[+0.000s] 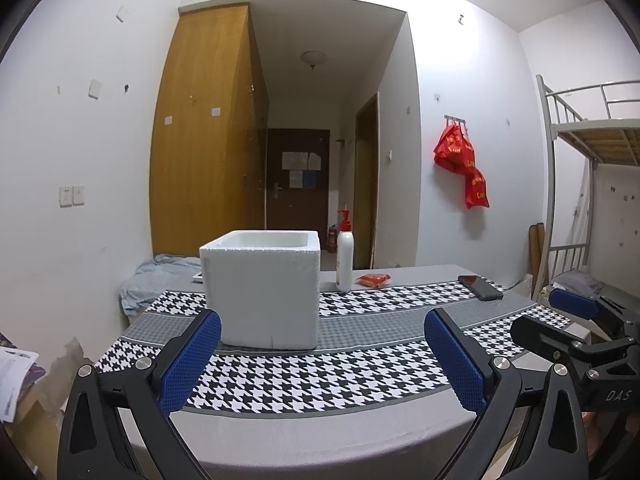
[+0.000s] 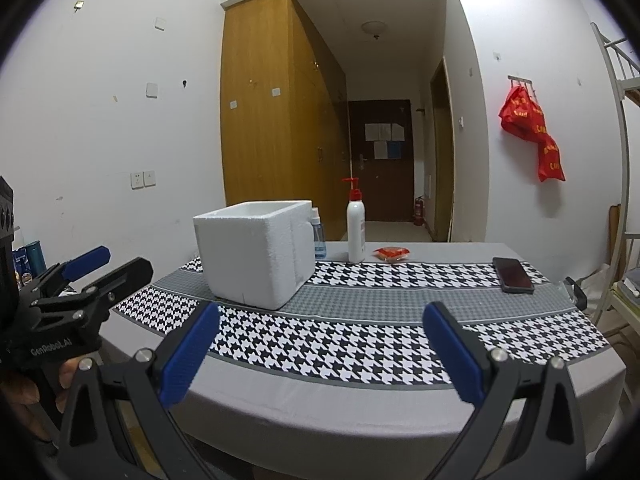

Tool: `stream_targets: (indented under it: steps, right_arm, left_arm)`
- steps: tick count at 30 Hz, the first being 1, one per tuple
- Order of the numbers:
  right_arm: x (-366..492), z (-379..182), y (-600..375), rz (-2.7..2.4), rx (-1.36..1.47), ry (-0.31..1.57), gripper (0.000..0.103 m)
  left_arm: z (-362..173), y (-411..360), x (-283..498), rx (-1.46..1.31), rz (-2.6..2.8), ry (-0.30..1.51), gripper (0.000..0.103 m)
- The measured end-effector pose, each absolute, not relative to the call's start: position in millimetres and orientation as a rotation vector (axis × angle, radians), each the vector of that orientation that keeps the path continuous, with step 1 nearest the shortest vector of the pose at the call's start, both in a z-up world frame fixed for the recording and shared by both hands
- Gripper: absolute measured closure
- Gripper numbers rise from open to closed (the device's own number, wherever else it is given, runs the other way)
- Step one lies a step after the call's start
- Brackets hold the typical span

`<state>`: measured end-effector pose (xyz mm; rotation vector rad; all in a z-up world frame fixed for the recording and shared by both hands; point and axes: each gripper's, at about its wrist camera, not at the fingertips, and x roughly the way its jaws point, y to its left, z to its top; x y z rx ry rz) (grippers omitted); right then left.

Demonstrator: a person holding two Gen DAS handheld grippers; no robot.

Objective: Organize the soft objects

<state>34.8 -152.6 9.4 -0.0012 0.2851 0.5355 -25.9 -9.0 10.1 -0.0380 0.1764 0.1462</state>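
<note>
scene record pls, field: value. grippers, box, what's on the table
left gripper: open, empty, low at the table's near edge
right gripper: open, empty, near edge
foam box: white, lidless, upright on houndstooth cloth
pump bottle: white, red pump, right of box
red packet: right of pump bottle
spray bottle: behind box
phone: face up, far right
</note>
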Motion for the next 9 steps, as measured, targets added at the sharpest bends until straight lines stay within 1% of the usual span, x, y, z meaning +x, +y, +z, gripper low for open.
stream_targets:
  steps: [9]
  right_arm:
    - [34.1,9.0,-149.6,0.539,-0.003,0.290,0.000]
  left_arm:
    - [7.7,-9.2,-26.5,-0.038,0.144,0.183,0.001]
